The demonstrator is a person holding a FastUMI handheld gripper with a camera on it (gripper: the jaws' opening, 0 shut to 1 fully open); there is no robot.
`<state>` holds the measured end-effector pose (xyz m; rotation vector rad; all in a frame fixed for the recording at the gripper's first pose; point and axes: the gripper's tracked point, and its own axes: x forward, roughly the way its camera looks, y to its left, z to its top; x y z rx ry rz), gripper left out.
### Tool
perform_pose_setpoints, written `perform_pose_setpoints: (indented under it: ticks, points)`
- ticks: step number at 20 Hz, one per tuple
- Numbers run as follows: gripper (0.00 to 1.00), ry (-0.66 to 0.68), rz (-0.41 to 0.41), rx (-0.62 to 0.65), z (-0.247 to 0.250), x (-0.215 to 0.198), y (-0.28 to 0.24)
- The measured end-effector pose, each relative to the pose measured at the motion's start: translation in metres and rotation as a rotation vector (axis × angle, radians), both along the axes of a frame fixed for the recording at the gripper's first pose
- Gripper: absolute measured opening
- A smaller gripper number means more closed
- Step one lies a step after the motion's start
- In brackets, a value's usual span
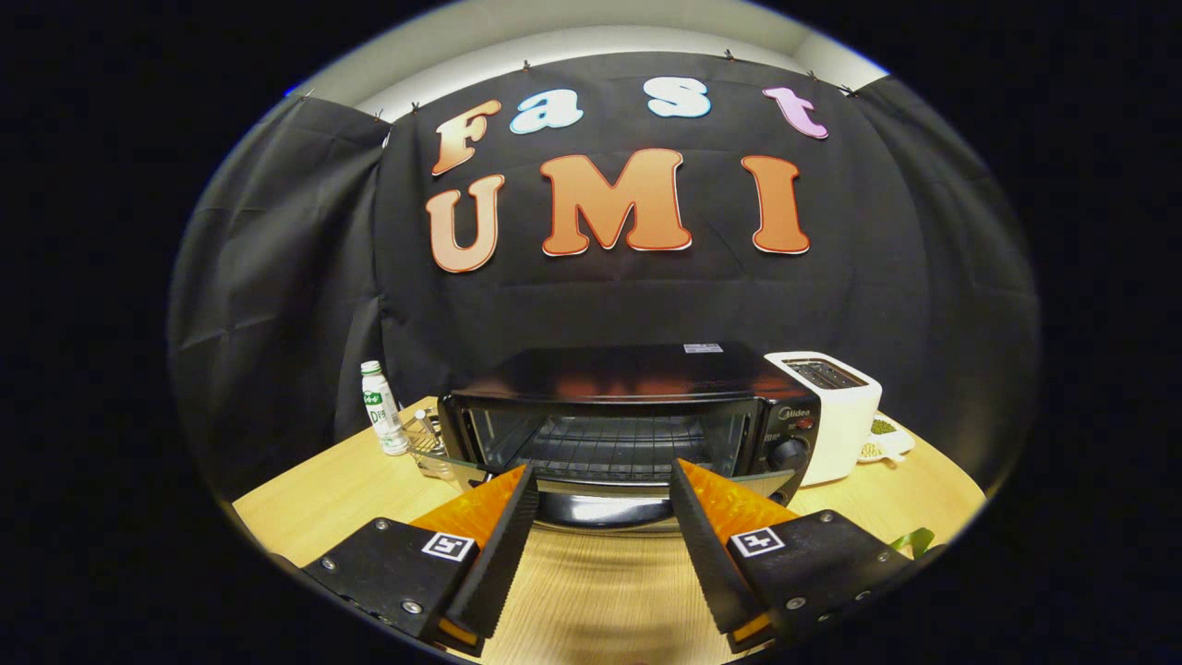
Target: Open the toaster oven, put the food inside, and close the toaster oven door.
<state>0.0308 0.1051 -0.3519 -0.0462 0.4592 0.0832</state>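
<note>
Gripper view looks across a wooden table [305, 508] at a black toaster oven [628, 416] whose glass door [605, 508] hangs down, showing the wire rack [609, 448] inside. The gripper [602, 485] hovers with its 2 fingers spread wide and nothing between them, their tips just in front of the lowered door. A white slot toaster [836, 411] stands just beside the oven on the knob side. A white bottle [381, 406] stands on the other side, near a wire basket [429, 443].
</note>
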Motion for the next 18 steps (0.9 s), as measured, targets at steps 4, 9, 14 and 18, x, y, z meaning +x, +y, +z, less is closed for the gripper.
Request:
perform_pose_setpoints:
  ticks: [4, 9, 14, 18]
  points:
    - [0.86, 0.025, -0.015, -0.015, -0.012, -0.026, 0.0]
    - [0.86, 0.06, -0.016, -0.02, -0.03, -0.054, -0.001]
    - [0.86, 0.166, -0.034, 0.056, -0.057, -0.081, -0.004]
    - [0.83, 0.297, -0.046, 0.144, -0.084, -0.1, 0.0]
